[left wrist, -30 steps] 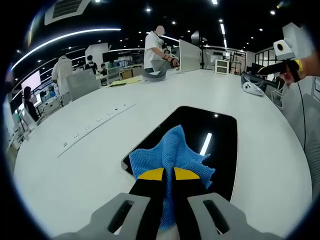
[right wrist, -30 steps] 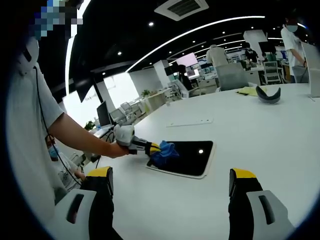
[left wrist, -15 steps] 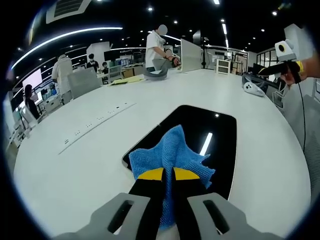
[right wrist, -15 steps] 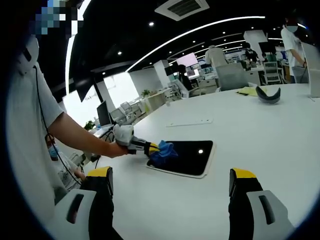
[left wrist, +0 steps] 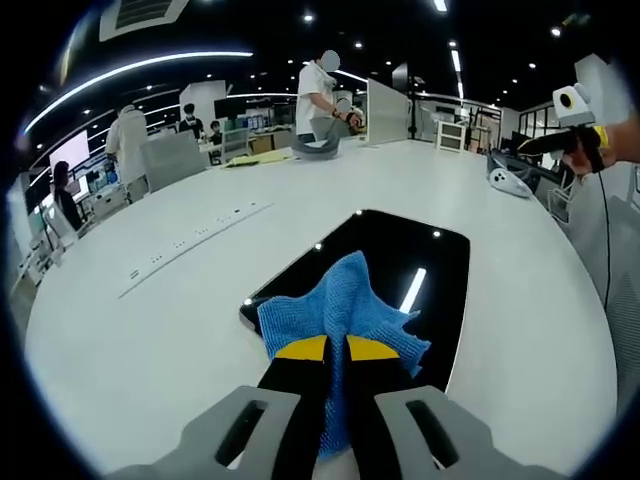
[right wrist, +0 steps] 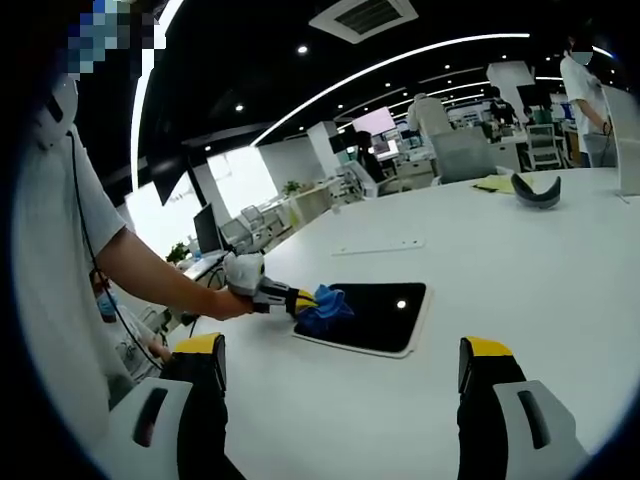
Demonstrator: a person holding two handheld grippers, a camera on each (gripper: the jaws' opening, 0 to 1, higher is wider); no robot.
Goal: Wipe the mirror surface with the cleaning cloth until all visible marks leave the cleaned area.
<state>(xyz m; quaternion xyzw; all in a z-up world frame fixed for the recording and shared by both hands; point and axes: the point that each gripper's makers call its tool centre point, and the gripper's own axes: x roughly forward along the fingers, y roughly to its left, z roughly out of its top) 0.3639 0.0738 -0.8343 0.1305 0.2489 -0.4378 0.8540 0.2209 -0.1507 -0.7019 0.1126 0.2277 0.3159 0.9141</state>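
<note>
In the left gripper view, the left gripper (left wrist: 336, 349) at 6 o'clock pinches a nubbly blue cloth (left wrist: 340, 312) against the near end of the glossy black rounded mirror (left wrist: 420, 250). In the right gripper view, the right gripper (right wrist: 340, 372) hangs wide open and empty above the smooth white table (right wrist: 520, 260), the mirror at 11 o'clock.

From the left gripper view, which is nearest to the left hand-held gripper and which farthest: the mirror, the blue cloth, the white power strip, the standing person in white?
1. Blue cloth, clamped in the left hand-held gripper.
2. Mirror, just under and ahead of it.
3. White power strip, farther out, left.
4. Standing person, at the table's far edge.
</note>
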